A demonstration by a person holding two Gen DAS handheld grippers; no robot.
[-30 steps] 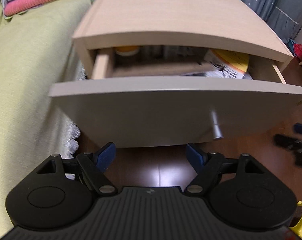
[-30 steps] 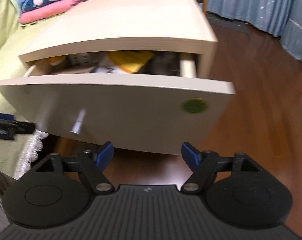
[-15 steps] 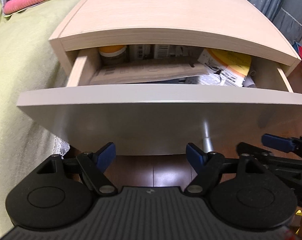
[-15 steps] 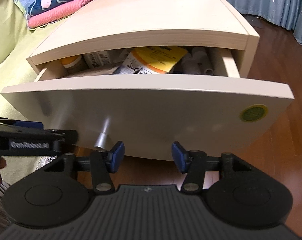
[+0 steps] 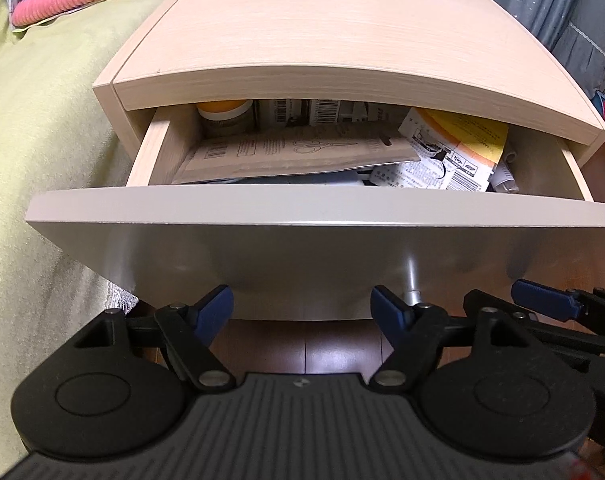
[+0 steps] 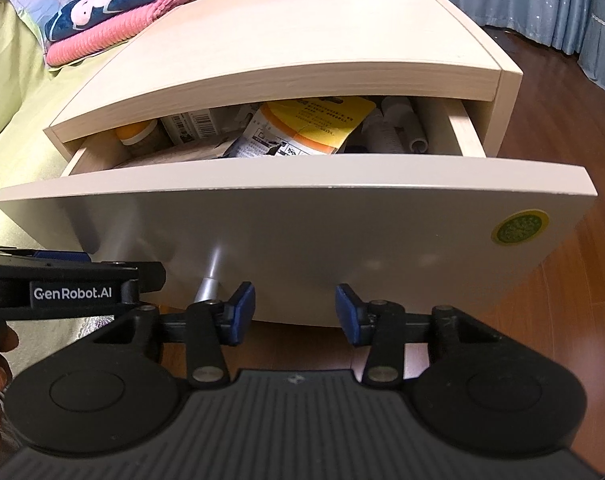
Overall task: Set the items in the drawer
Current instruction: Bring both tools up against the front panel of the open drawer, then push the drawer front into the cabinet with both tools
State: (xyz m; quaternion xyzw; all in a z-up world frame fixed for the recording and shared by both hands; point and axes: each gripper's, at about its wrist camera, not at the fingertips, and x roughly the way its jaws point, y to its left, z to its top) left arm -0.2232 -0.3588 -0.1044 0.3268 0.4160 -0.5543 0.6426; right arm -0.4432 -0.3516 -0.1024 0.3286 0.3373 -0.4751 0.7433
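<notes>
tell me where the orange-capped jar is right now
The orange-capped jar stands in the back left corner of the open wooden drawer, beside barcoded white boxes.

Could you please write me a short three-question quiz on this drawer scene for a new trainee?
1. True or false: the drawer of the nightstand is pulled open.
2. Multiple choice: the left tongs and right tongs are A) both open and empty, B) both shut on items, C) one holding a bottle.
3. Fill in: the round sticker on the drawer front is near its ____ end, seen from the right wrist view.

Key: 1 true; 2 A; 3 right.
</notes>
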